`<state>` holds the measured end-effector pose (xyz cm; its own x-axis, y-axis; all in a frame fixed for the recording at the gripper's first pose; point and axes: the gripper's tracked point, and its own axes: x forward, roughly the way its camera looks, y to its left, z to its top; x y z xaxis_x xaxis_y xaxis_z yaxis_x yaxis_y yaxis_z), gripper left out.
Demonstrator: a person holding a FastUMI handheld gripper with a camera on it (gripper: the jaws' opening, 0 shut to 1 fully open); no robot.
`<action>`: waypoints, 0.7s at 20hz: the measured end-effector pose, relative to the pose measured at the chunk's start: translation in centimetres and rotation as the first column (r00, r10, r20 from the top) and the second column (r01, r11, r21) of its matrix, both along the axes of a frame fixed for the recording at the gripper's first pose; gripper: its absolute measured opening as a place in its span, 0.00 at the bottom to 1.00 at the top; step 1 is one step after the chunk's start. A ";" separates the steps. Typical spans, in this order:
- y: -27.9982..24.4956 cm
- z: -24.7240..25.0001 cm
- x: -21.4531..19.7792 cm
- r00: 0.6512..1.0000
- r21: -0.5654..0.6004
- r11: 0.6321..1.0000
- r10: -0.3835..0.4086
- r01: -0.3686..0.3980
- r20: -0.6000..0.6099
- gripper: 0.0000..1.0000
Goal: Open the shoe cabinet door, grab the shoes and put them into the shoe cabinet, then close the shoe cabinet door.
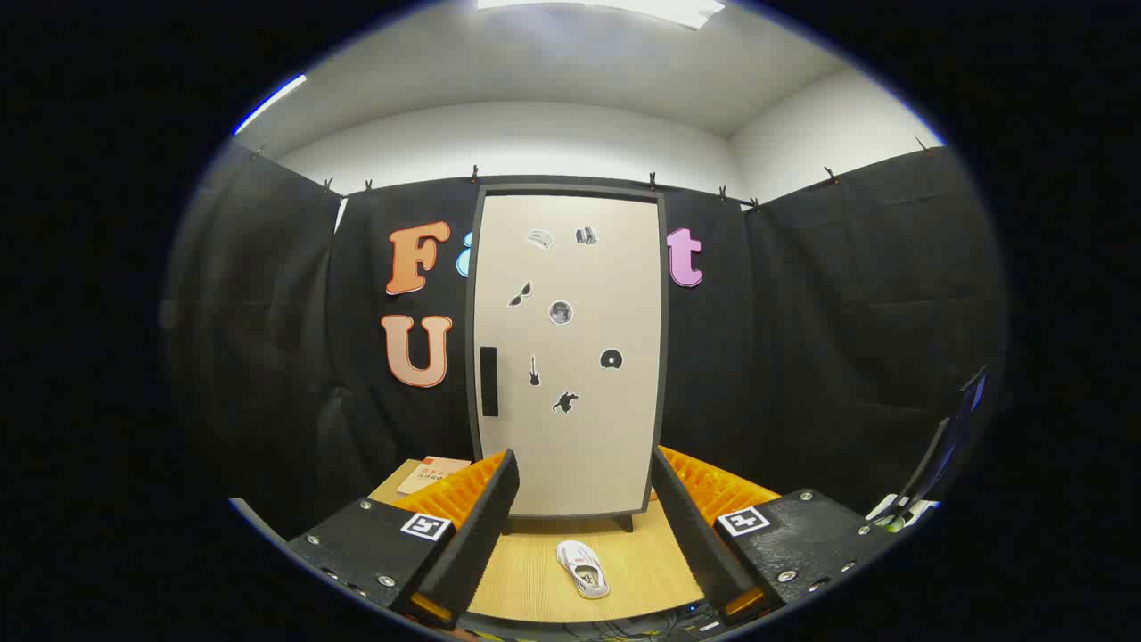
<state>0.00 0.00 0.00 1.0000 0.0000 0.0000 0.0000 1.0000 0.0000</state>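
We cannot make out the small dark stickers on the beige cabinet door. Left finger hides part of a tan cardboard box far left. The monitor at right is cut off. The gripper, fingers spread apart, hides the cabinet's lower corners.

We see the tool with fingers spread, gripping nothing | white shoe on the surface between them | shoe cabinet beyond, door closed, handle at its left edge.
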 end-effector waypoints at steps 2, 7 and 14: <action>-0.1 0.0 0.0 1.000 0.005 1.000 0.001 -0.001 0.000 0.93; 0.4 0.4 0.0 1.000 -0.007 1.000 0.008 -0.008 0.016 0.93; 1.7 0.7 -0.1 0.998 -0.003 0.999 0.054 -0.054 0.030 0.94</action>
